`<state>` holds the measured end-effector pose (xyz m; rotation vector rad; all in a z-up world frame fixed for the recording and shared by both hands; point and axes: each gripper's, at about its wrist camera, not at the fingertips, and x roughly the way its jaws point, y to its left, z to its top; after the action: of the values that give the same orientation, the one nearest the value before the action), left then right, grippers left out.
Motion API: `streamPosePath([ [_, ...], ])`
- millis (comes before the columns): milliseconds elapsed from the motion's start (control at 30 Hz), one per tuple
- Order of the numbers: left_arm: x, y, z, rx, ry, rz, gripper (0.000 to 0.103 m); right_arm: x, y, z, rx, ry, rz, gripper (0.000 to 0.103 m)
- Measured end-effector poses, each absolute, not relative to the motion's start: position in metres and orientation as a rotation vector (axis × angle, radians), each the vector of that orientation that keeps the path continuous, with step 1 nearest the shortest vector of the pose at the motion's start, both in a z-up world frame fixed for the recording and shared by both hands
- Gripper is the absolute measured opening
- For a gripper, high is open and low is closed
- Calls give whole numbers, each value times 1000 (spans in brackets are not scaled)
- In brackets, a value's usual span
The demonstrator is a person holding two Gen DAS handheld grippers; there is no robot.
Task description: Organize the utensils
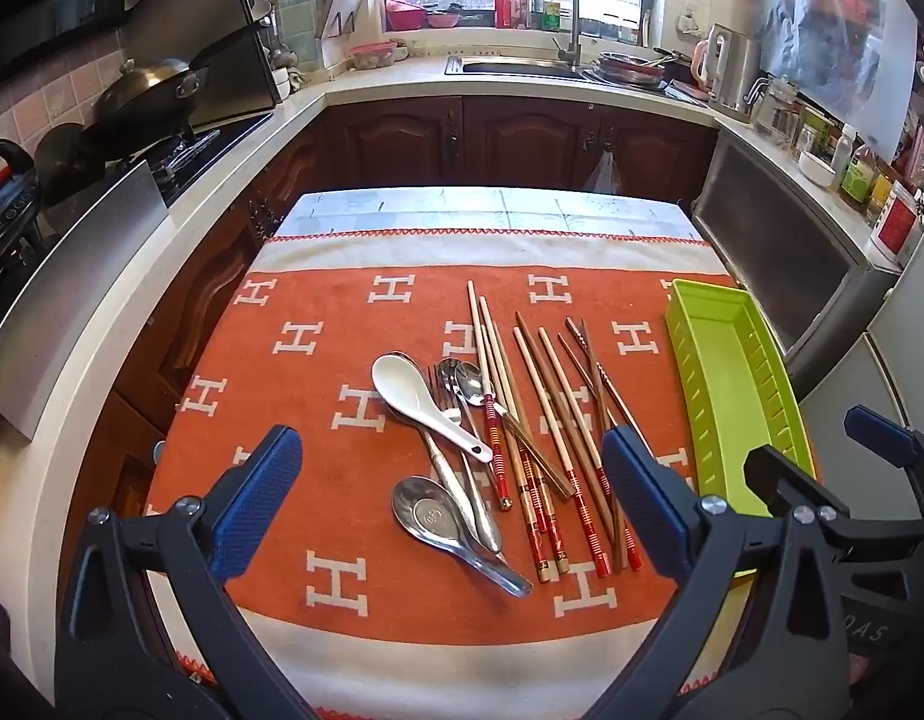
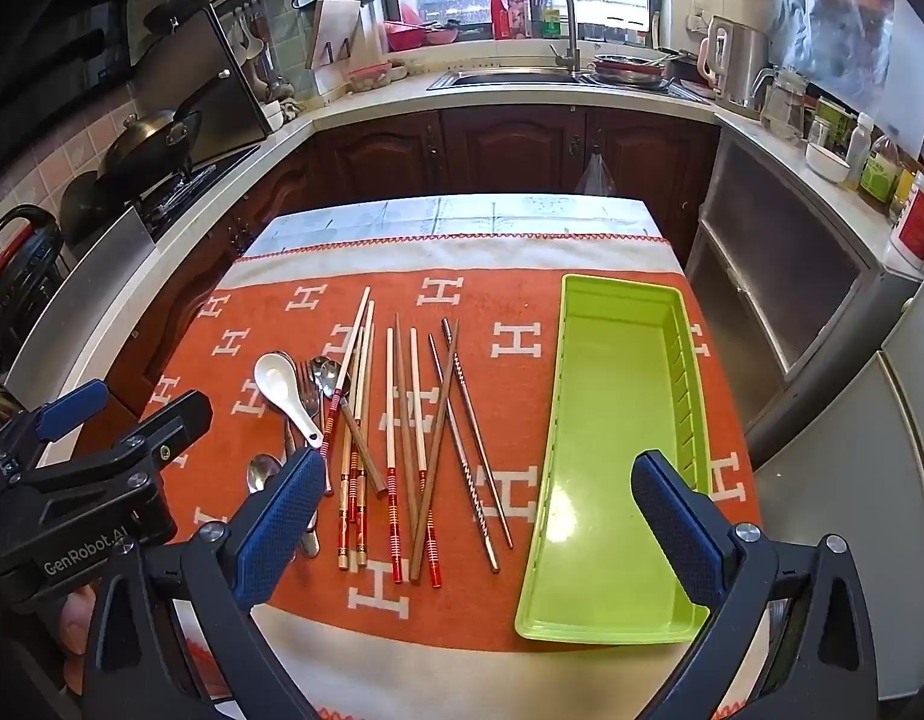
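Utensils lie loose on an orange cloth (image 1: 318,540) with white H marks. A white ceramic spoon (image 1: 411,396), a fork (image 1: 447,402), two small steel spoons (image 1: 471,381) and a larger steel spoon (image 1: 444,519) sit at the left of the pile. Several chopsticks (image 2: 396,450), wooden, red-banded and metal, lie to their right. A lime green tray (image 2: 612,462) stands empty at the right. My left gripper (image 1: 456,498) hangs open above the spoons, and my right gripper (image 2: 480,516) hangs open above the chopsticks and the tray's near end. Neither holds anything.
The cloth covers a small table (image 2: 450,213) in a U-shaped kitchen. Dark wood cabinets (image 1: 522,138) and a sink (image 1: 522,67) lie beyond it, a stove with a wok (image 1: 150,93) at the left, a steel cabinet (image 2: 786,294) with jars at the right.
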<state>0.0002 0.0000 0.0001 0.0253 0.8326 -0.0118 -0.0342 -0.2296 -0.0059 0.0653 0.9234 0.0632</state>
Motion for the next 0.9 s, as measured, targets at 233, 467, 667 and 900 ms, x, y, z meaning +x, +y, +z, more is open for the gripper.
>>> streamPosePath([
  [233, -1, 5, 0, 24, 833, -10, 99, -33, -229, -8, 72, 931, 60, 103],
  [467, 1, 1, 0, 22, 835, -10, 99, -34, -229, -9, 73, 935, 58, 103],
  [667, 0, 0, 0, 24, 833, -10, 99, -33, -228, -11, 76, 938, 57, 103],
  [900, 0, 0, 0, 23, 834, -11, 99, -38, -230, -9, 90, 949, 62, 103],
])
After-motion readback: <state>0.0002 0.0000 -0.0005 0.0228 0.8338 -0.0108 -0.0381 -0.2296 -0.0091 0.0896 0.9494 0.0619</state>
